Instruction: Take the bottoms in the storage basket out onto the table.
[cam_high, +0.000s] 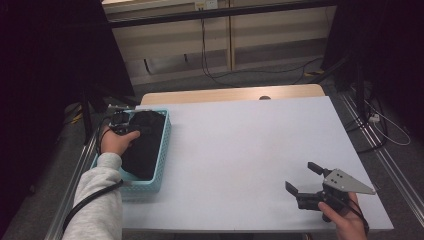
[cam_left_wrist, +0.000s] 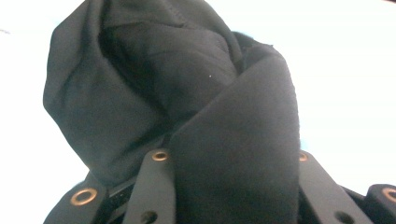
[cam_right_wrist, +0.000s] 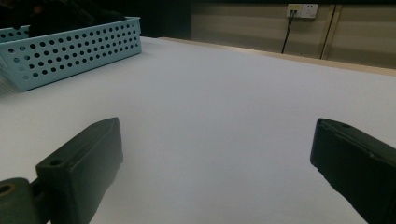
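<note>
Black crumpled fabric garment (cam_high: 144, 142) seen mostly inside pale blue perforated plastic basket (cam_high: 163, 155) at left edge of white worktop (cam_high: 250, 150). Removal judged barely begun; lifting out and laying down left. Left claw (cam_high: 122, 131) clenched on fabric fold, cloth pinched between jaws. Right claw (cam_high: 305, 180) held released, nothing gripped, near front right corner.
</note>
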